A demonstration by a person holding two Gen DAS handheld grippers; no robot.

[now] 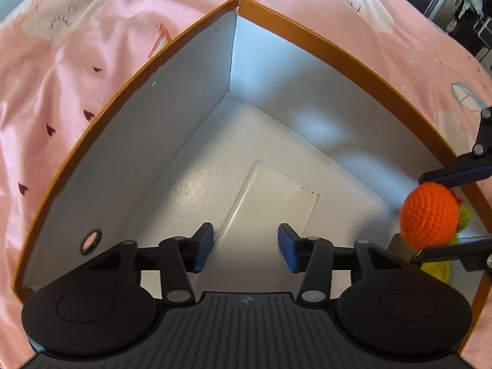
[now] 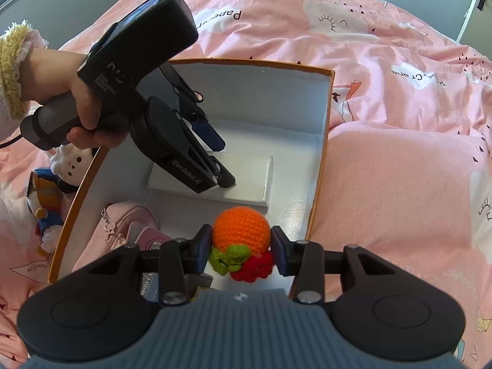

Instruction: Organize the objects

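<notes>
Across the whole bed lies a pink duvet printed with white clouds and paper cranes; grey wall shows at twelve o'clock in the right wrist view, with a door edge at one o'clock.

At nine o'clock in that view, two plush toys rest on the duvet just outside the box: one white plush and one blue-and-orange plush below it. One hand, in a fuzzy cuff, holds the left gripper, which points down into the one orange-rimmed box with its white inside; its jaws stand apart with nothing between them, just above one flat white carton on the box floor. From the left wrist view the left gripper hangs over the same white floor.

At seven o'clock inside the box lies one pink pouch with a small chain.

At six o'clock the right gripper has its pads pressed on one orange crochet ball, with green and red knitted bits below, held over the near end of the box; it shows at three o'clock in the left wrist view.
</notes>
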